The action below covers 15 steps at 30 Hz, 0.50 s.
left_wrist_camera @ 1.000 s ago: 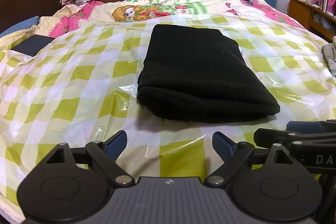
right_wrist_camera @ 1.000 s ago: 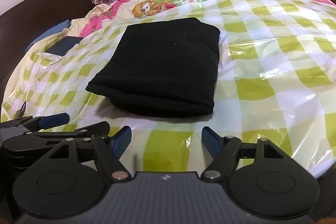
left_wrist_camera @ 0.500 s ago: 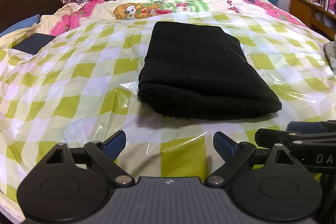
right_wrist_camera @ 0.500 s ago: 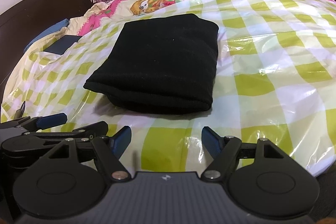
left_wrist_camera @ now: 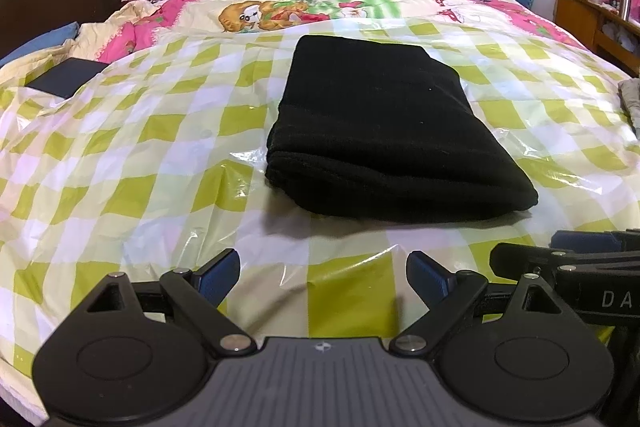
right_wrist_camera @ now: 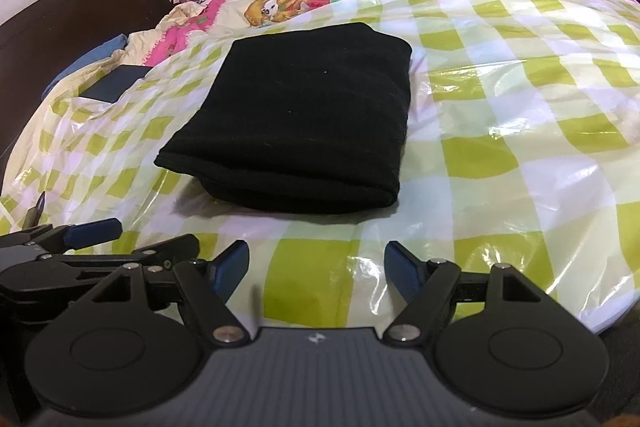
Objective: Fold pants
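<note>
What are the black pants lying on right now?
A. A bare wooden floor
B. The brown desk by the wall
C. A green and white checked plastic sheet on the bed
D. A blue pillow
C: the folded black pants rest flat on the shiny green and white checked plastic sheet spread over the bed, and both open grippers sit apart from them, near the sheet's front edge.

From my left camera I see the black pants [left_wrist_camera: 384, 135] folded into a thick rectangle on the green checked plastic sheet [left_wrist_camera: 132, 163]. My left gripper [left_wrist_camera: 323, 274] hangs short of them, jaws wide with nothing between. The right gripper [left_wrist_camera: 580, 259] pokes in at the side.
</note>
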Each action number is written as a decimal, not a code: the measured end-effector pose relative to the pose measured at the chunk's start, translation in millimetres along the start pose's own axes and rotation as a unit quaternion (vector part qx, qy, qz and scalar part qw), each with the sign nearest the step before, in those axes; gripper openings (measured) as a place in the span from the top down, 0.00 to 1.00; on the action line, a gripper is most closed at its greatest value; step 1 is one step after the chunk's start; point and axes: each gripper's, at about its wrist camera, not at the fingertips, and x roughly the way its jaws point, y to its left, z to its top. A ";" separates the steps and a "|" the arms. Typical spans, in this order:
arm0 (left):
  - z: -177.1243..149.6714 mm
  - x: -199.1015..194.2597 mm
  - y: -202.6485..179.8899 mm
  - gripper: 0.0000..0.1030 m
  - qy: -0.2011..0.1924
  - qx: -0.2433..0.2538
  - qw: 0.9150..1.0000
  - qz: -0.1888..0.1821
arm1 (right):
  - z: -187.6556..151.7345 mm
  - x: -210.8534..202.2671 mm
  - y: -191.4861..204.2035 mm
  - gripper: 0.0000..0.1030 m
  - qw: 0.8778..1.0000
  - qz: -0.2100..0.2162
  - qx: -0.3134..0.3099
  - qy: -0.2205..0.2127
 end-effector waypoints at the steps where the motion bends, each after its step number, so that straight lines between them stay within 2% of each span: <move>1: -0.1 -0.2 1.3 0.01 0.001 -0.003 1.000 -0.001 | 0.1 0.3 -0.2 0.27 1.000 -0.004 -0.001 0.001; 15: -1.8 -5.0 0.6 0.01 -0.004 0.001 1.000 -0.005 | -0.2 1.4 -1.6 0.27 1.000 -0.014 -0.006 0.004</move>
